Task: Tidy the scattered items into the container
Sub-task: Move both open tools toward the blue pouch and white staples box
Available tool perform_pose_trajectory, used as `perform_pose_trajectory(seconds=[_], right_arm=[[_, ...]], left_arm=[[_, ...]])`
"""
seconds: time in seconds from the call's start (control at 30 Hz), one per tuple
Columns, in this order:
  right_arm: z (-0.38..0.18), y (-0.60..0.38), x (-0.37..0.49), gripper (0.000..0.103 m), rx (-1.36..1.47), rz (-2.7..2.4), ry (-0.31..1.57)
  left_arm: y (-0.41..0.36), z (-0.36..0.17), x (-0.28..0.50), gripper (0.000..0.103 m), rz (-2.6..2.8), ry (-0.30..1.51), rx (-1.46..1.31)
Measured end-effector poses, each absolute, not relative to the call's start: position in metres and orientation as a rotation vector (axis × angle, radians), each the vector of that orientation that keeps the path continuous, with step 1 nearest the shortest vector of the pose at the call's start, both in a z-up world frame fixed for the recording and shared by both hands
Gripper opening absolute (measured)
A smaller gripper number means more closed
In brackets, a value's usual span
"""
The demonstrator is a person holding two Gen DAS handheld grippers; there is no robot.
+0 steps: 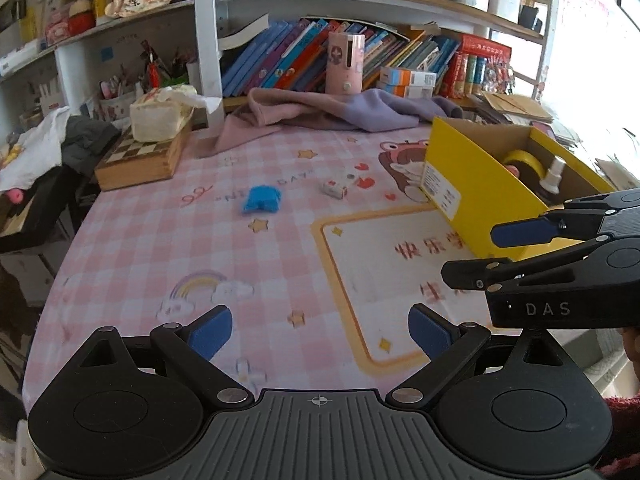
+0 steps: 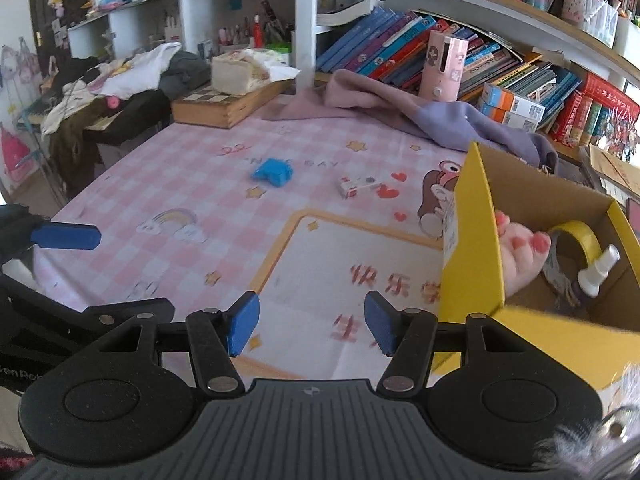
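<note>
**Both grippers empty above the pink mat; two items loose, box at right**

Along the bottom of the left wrist view, the left gripper (image 1: 320, 334) hangs over the checked mat (image 1: 168, 240) with its blue pads wide apart and nothing between them. The right gripper (image 2: 312, 324), at the bottom centre of its own view, is likewise spread wide and empty; in the left wrist view it enters from the right edge, beside the box.

Yellow cardboard box (image 2: 472, 240) stands on the mat at the right of both frames, top open. Inside it: a yellow tape roll (image 2: 580, 236), a white spray bottle (image 2: 598, 270) and a pink plush piece with red spots (image 2: 520, 248) against the near wall.

Centre of frame, on the mat: a blue fuzzy item (image 1: 260, 199), and to its right, apart from it, a small white box (image 1: 334, 189) with a coin-like disc (image 1: 351, 176) just beside it.

Upper frame: a rumpled purple cloth (image 1: 340, 110), a pink cylinder (image 1: 346, 63) upright behind it, and a wooden chessboard case (image 1: 140, 160) at upper left carrying a tissue pack (image 1: 160, 114).
</note>
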State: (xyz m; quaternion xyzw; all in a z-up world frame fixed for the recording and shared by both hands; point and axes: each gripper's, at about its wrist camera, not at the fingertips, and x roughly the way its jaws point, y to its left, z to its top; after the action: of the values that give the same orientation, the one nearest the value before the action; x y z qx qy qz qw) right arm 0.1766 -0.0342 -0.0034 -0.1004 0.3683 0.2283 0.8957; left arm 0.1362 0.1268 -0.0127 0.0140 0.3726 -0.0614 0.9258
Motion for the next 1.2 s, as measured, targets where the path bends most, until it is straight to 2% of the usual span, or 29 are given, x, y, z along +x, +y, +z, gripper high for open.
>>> perform_pose_trajectory(seconds=[0.6, 1.07, 1.2], right_arm=[[-0.018, -0.005, 0.318, 0.057, -0.227, 0.489, 0.809], [-0.042, 0.014, 0.4, 0.063, -0.248, 0.454, 0.87], [-0.052, 0.022, 0.415, 0.067, -0.276, 0.467, 0.888]], left_arm=[[0.147, -0.023, 0.258, 0.096, -0.067, 0.774, 0.025], [0.168, -0.05, 0.339, 0.095, -0.053, 0.81, 0.017], [0.172, -0.059, 0.353, 0.088, -0.061, 0.823, -0.003]])
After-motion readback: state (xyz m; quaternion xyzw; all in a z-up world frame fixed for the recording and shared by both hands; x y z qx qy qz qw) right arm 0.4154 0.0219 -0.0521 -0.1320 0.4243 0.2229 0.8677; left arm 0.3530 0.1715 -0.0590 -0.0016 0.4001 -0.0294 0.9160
